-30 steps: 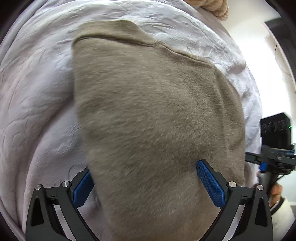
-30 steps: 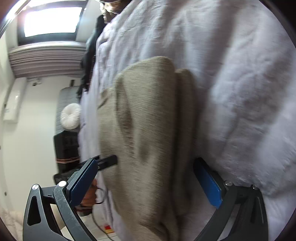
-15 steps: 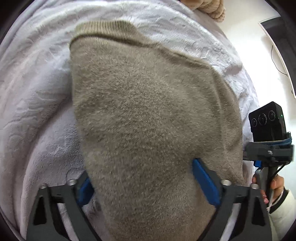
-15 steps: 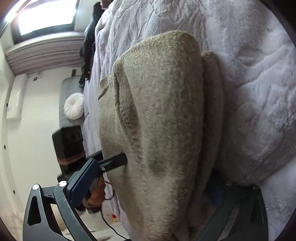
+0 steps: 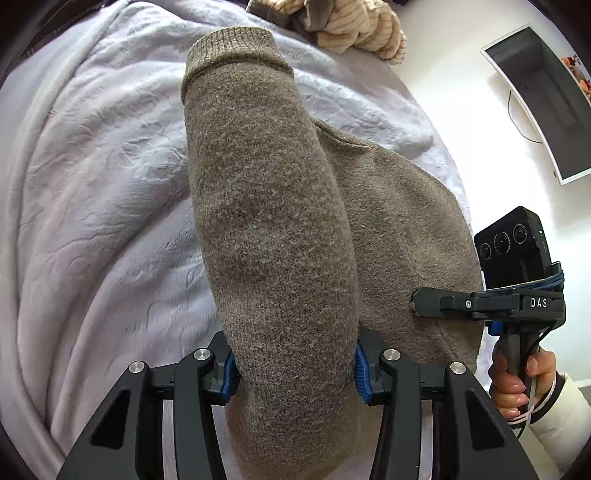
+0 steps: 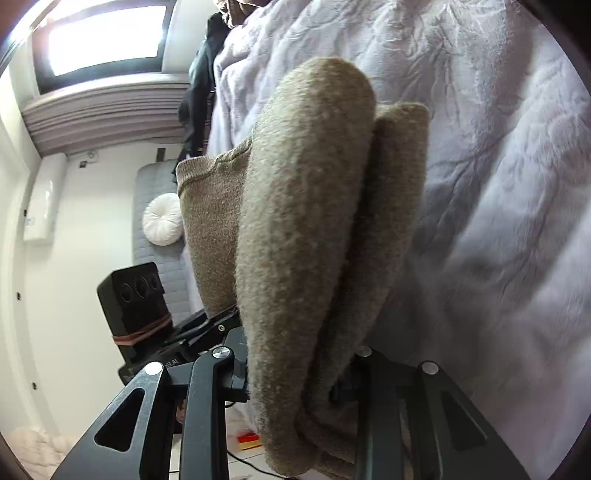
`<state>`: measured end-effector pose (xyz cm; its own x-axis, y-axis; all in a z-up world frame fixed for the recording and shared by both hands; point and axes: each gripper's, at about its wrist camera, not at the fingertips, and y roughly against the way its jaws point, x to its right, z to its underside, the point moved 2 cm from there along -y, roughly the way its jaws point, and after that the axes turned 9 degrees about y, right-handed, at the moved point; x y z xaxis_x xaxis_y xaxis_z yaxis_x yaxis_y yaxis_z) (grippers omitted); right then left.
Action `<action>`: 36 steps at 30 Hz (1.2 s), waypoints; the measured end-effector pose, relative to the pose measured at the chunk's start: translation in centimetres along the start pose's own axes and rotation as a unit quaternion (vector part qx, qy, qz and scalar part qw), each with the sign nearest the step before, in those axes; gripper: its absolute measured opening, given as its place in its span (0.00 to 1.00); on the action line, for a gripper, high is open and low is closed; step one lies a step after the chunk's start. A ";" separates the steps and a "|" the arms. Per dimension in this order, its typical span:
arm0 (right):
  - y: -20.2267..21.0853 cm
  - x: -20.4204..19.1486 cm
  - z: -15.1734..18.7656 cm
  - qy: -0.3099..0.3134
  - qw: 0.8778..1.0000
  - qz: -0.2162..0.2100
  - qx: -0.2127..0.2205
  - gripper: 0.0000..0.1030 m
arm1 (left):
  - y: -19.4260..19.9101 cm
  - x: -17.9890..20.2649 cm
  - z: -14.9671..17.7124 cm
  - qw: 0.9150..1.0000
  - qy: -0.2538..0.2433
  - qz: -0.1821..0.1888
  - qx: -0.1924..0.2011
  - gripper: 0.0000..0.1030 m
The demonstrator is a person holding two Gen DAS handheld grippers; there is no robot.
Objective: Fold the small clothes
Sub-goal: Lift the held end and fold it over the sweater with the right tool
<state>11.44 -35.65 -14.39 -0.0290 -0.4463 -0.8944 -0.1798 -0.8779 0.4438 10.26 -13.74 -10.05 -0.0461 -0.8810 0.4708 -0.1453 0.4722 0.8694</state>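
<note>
A grey-brown knit sweater (image 5: 273, 229) lies on the bed, its near end bunched and raised off the blanket. My left gripper (image 5: 295, 373) has its jaws closing on that thick fold, and both blue pads (image 5: 360, 363) press into the knit. In the right wrist view the same sweater (image 6: 303, 221) hangs in stacked layers between the fingers of my right gripper (image 6: 295, 369). Its jaws are closing on the fabric, which hides the pads. The right gripper (image 5: 436, 301) also shows from the side, held by a hand (image 5: 517, 373), with its tip at the sweater's right edge.
A pale lilac fleece blanket (image 5: 103, 192) covers the bed. Striped beige clothes (image 5: 354, 29) lie at its far edge, and a monitor (image 5: 535, 96) hangs on the white wall. The right wrist view shows a window (image 6: 107, 37), a grey mattress with a round white cushion (image 6: 162, 219), and dark clothes (image 6: 199, 81).
Both grippers' jaws have come together on the sweater, from wide open to pressing on it. The near end has risen off the blanket and bunched into a thick fold.
</note>
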 end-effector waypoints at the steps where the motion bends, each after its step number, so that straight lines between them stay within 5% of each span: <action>1: 0.6 -0.2 0.4 0.000 1.000 -0.005 0.001 0.31 | 0.8 0.0 0.4 1.000 0.003 0.002 0.001 0.48; 15: -0.6 -5.6 7.1 -0.001 0.999 -0.044 -0.002 0.31 | 9.3 -2.9 8.4 1.000 0.012 0.003 0.018 0.48; 25: -7.0 -7.2 10.3 -0.016 0.999 -0.024 -0.016 0.31 | 9.4 -7.7 13.6 0.999 0.031 -0.015 -0.003 0.48; 30: -10.0 -5.9 9.7 -0.011 0.999 0.018 -0.033 0.31 | 6.4 -9.5 14.5 0.998 0.045 -0.028 -0.022 0.48; 36: -11.6 -3.7 8.1 0.026 0.986 0.157 -0.055 0.34 | 4.3 -12.0 16.0 0.995 0.066 -0.077 -0.020 0.53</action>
<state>5.66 -22.36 -16.66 -0.0149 -0.7042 -0.7099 -0.0627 -0.7079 0.7035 -5.64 -1.61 -14.39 0.1050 -0.9326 0.3452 -0.1013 0.3353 0.9366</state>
